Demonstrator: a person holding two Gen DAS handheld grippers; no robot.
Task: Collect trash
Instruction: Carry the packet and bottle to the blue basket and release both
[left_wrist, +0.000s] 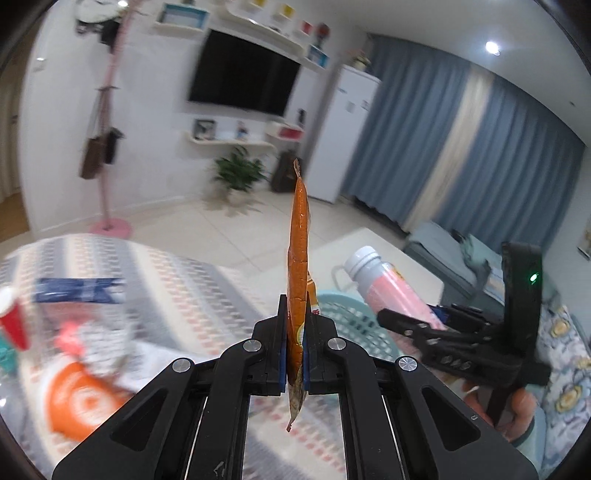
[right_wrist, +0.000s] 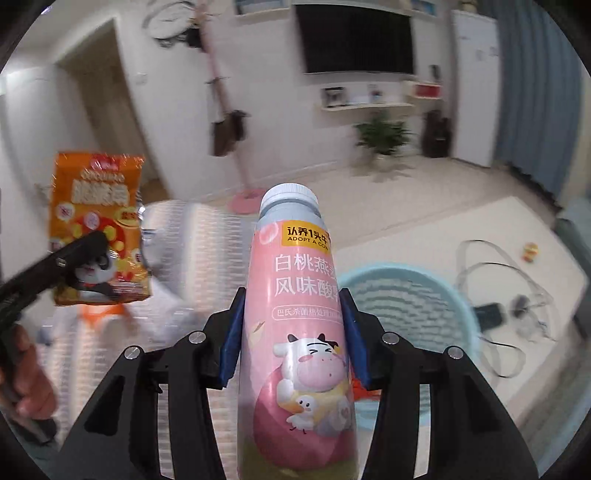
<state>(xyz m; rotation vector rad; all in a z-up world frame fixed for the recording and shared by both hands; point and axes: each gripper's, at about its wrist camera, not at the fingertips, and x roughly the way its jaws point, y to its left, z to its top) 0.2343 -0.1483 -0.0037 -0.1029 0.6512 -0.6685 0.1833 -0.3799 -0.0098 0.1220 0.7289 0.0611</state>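
My left gripper (left_wrist: 295, 354) is shut on an orange snack wrapper (left_wrist: 298, 258), seen edge-on and held up in the air; the wrapper's printed face shows in the right wrist view (right_wrist: 98, 221). My right gripper (right_wrist: 293, 328) is shut on a pink yogurt bottle (right_wrist: 295, 332) with a white cap, held upright; the bottle also shows in the left wrist view (left_wrist: 388, 288). A light blue plastic basket (right_wrist: 417, 295) sits below and right of the bottle; its rim shows in the left wrist view (left_wrist: 343, 314).
A patterned tablecloth (left_wrist: 166, 266) carries a red cup (left_wrist: 13, 325), a blue packet (left_wrist: 77, 291) and an orange wrapper (left_wrist: 81, 402). A white low table (right_wrist: 517, 266) holds cables and a small orange toy (right_wrist: 530, 252). A sofa (left_wrist: 454, 254) stands at right.
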